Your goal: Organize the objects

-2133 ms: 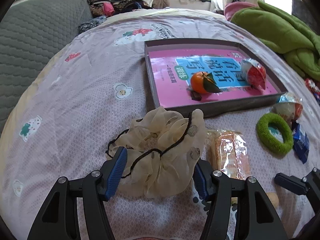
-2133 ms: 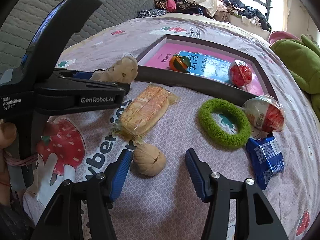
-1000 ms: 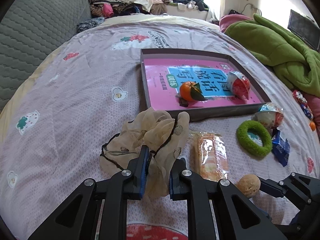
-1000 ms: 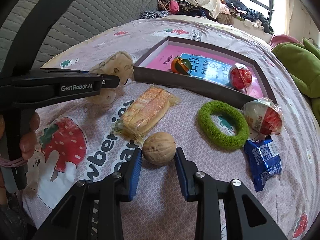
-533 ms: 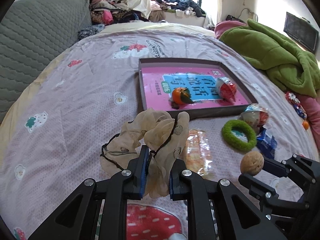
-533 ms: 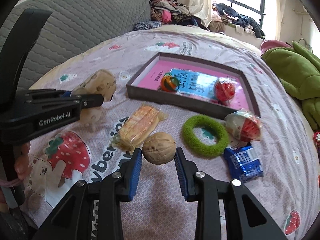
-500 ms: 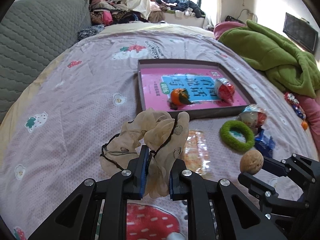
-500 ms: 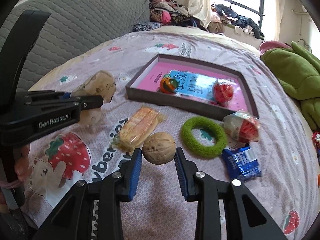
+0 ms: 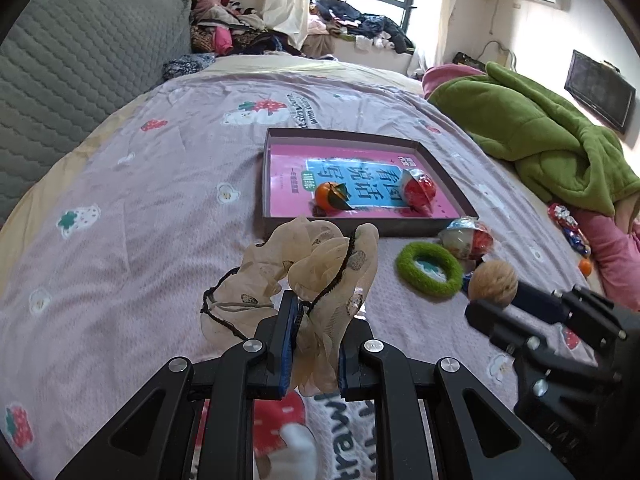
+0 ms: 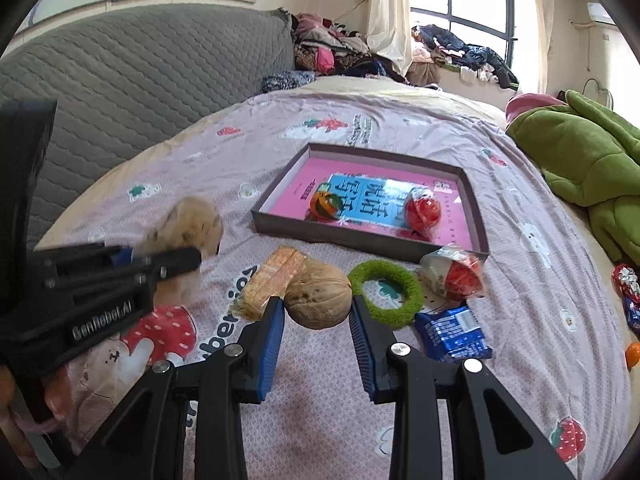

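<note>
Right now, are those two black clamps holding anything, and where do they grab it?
Left gripper pinches the cream scrunchie by its lower edge; right gripper clamps the walnut across its sides.

We count one shallow box [image 10: 372, 243] on the bedspread, and inside it one orange [image 10: 325, 204] and one red wrapped ball [image 10: 422, 211] on one printed sheet [image 9: 362, 184]. Outside the box we find one green ring [image 10: 385, 294], one blue packet [image 10: 453, 333], one wafer pack [image 10: 272, 280] and a second wrapped ball [image 10: 454, 273] — two in all. One walnut [image 10: 319, 300] and one cream scrunchie [image 9: 316, 276] are off the bed — two grippers, one thing each.
</note>
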Tool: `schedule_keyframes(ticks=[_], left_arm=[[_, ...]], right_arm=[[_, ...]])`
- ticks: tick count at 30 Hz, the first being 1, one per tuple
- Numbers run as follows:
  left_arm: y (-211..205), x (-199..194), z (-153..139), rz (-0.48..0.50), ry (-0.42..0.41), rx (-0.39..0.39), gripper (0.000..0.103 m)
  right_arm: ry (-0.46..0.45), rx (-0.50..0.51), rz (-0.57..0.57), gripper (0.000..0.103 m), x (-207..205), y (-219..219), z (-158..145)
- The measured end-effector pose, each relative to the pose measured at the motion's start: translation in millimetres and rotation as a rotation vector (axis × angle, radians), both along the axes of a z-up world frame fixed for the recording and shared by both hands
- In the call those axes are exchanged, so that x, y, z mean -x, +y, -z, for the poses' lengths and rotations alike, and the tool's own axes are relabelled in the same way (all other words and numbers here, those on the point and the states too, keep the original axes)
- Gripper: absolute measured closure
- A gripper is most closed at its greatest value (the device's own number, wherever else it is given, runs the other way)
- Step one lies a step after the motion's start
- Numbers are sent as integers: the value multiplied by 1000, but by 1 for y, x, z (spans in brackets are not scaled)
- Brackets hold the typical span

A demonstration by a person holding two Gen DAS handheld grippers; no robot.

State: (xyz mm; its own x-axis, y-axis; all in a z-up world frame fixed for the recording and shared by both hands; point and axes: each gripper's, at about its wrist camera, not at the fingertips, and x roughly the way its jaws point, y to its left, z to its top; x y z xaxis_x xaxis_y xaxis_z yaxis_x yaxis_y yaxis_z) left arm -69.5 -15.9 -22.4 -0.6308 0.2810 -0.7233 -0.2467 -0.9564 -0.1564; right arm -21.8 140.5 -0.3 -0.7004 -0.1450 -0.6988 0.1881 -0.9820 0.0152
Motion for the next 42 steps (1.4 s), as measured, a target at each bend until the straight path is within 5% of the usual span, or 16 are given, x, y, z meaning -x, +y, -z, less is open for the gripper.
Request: schedule_keyframes(ticks=[20, 42], left_arm=[[31, -40, -45, -3, 89, 7, 86], [63, -11, -69, 31, 134, 17, 86]], right_arm=[[110, 61, 23, 69, -33, 37, -46], [135, 44, 2, 69, -1, 66, -72]])
